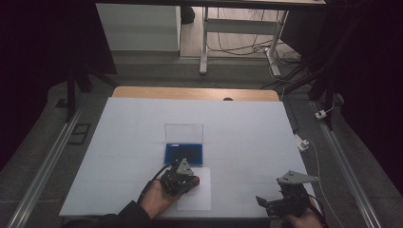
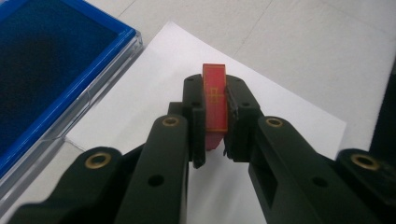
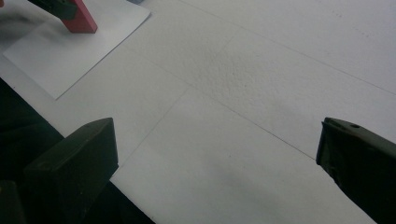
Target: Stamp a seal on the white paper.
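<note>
Gripping a red stamp [image 2: 215, 105] upright over the white paper sheet [image 2: 280, 107] beside the blue ink pad [image 2: 42, 60], left tongs [image 2: 215, 116] poised to print, right tongs [image 3: 217, 154] wide, idle.

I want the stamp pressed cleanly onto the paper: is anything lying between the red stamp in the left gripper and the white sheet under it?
Nothing visible does. The left gripper holds the red stamp over the white sheet, whose surface around it looks bare. The blue ink pad sits off to one side, beyond the sheet's edge.
</note>
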Demonstrator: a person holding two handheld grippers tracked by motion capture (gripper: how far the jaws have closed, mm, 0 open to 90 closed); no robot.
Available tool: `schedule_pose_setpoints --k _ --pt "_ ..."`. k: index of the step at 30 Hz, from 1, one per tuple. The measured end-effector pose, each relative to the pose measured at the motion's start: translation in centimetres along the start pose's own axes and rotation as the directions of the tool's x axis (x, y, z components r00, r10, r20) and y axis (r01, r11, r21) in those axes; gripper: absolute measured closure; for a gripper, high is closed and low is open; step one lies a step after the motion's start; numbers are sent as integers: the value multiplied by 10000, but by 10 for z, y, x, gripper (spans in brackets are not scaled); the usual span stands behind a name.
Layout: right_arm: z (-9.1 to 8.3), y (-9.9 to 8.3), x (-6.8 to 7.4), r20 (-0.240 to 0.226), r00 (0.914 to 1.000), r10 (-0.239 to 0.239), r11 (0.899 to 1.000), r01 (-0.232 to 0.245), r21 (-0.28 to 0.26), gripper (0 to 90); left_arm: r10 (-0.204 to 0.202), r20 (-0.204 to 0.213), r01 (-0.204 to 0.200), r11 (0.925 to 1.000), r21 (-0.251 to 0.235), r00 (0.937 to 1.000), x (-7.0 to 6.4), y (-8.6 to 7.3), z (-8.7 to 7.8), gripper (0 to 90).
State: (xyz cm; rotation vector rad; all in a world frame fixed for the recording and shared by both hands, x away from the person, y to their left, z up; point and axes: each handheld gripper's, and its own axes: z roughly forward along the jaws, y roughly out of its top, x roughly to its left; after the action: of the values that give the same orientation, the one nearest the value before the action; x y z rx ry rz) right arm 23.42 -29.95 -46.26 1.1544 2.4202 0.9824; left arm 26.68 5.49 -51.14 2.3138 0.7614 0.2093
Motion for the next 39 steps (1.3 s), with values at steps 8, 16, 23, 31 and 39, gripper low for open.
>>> schedule_pose_setpoints --k 8,16,23,31,39 --pt "1 0 0 -16 10000 -6 10000 6 28 0 -387 504 383 9992 85 9980 9 0 0 804" --pt "1 0 0 -34 10000 -32 10000 32 33 0 -751 805 750 9972 37 9939 14 -1 0 805" --pt "1 1 1 -26 10000 -94 9999 94 83 0 -255 137 252 9995 188 9996 3 2 0 805" --pt "1 1 0 -57 10000 -80 10000 81 29 0 -315 513 300 9991 306 9982 10 4 0 802" --pt "1 0 0 -82 9999 -90 10000 90 0 0 -309 617 283 9987 423 9976 12 8 -2 799"
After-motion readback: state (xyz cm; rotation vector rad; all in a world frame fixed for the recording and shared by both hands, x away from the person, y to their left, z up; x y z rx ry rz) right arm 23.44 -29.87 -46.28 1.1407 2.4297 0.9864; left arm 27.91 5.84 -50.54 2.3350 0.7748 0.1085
